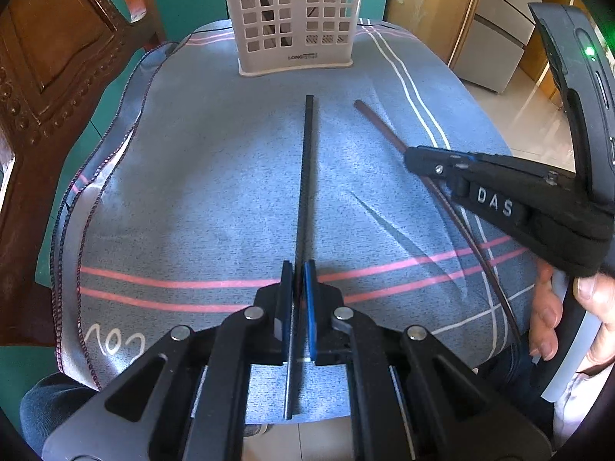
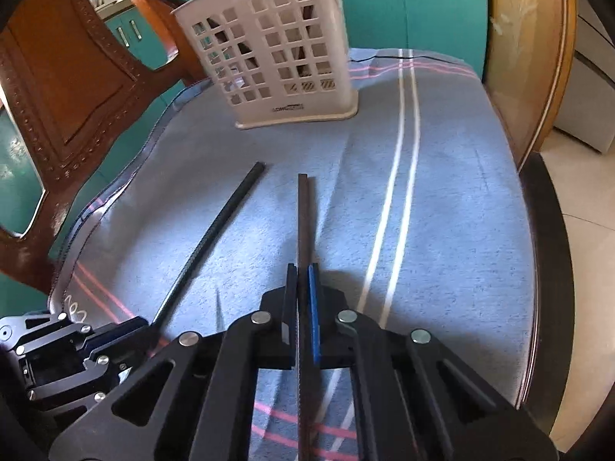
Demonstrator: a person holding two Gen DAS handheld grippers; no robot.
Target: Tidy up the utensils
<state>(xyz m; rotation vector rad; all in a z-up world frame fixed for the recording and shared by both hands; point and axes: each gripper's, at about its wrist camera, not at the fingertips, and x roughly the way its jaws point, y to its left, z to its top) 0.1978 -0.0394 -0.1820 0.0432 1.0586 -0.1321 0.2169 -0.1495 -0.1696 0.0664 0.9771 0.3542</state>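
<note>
Nearest, the left gripper (image 1: pixel 298 269) has its jaws clamped on the black chopstick (image 1: pixel 308 161); the right gripper (image 2: pixel 302 269) pinches the brown chopstick (image 2: pixel 302 211). Both sticks lie on the cloth-covered desk (image 1: pixel 211 192), pointing toward the far white basket (image 1: pixel 294 15).

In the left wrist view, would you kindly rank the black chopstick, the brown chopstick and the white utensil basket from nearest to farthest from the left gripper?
1. Black chopstick: clamped in the left gripper, running straight ahead.
2. Brown chopstick: to the right on the blue cloth, held by the right gripper.
3. White utensil basket: at the cloth's far edge, straight ahead.
</note>
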